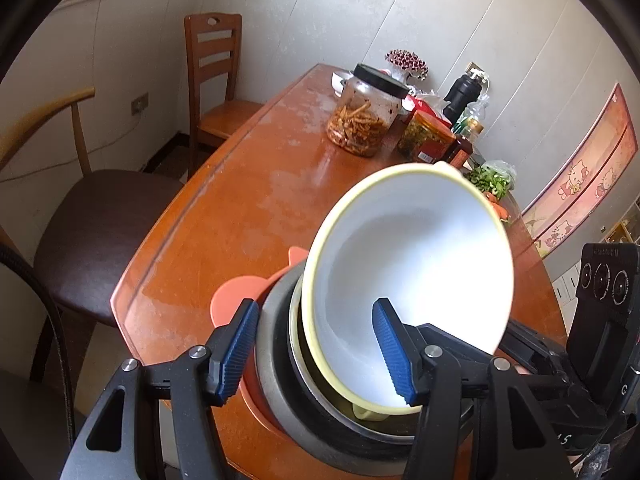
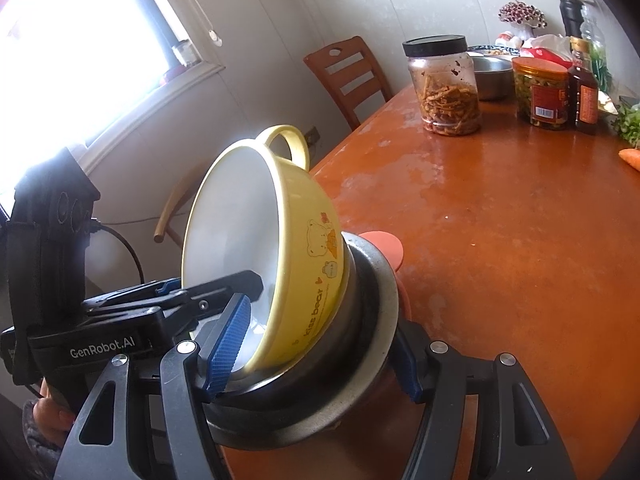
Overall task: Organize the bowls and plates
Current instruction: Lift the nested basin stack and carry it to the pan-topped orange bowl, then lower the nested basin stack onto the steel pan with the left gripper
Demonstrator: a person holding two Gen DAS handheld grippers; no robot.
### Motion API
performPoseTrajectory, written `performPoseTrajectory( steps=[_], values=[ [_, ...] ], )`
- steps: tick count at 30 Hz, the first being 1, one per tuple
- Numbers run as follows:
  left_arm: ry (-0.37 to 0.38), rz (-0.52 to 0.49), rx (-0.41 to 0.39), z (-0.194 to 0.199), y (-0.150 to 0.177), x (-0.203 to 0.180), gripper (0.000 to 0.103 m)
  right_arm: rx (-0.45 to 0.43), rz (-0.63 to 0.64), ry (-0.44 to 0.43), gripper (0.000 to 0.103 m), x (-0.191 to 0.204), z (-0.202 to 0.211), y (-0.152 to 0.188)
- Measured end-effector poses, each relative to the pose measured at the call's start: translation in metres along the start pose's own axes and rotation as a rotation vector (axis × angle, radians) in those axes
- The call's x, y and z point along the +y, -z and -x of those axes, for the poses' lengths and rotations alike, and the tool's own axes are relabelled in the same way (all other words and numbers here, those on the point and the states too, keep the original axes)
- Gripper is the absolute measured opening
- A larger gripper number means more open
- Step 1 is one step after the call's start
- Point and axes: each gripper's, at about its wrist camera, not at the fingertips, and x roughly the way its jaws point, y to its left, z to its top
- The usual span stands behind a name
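Note:
A yellow bowl (image 1: 408, 260) (image 2: 312, 248) with a white inside, a loop handle and a bear print leans tilted in a steel bowl (image 1: 297, 332). That steel bowl sits in a grey bowl (image 1: 274, 320) (image 2: 380, 280) over an orange plate (image 1: 236, 292) (image 2: 384, 244), at the near edge of the table (image 1: 240, 200). My left gripper (image 1: 316, 352) clamps the stack's walls, one blue pad outside the grey bowl and one inside the yellow bowl. My right gripper (image 2: 318, 360) clamps the opposite side the same way. The stack's underside is hidden.
Toward the back of the table stand a black-lidded jar (image 1: 366, 116) (image 2: 446, 88), an orange-lidded jar (image 2: 540, 92), a sauce bottle (image 2: 586, 96), another steel bowl (image 2: 492, 76), greens (image 1: 492, 178) and a carrot (image 2: 630, 158). A wooden chair (image 1: 212, 80) and a dark-seated chair (image 1: 104, 224) stand beside the table.

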Motion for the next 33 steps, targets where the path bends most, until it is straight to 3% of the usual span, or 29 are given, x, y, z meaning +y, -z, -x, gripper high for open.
performPoseTrajectory(
  steps=[10,18,33],
  values=[
    [-0.016,0.0,-0.015,0.009,0.001,0.001,0.063,-0.009,-0.017,-0.012,0.07,-0.003,0.007,0.0],
    [-0.029,0.018,-0.04,0.02,0.0,0.005,0.068,-0.05,0.017,0.04,0.073,0.0,0.021,0.002],
    [-0.029,0.028,-0.086,0.052,0.011,0.003,0.074,-0.09,0.057,0.053,0.076,0.009,0.046,0.012]
  ],
)
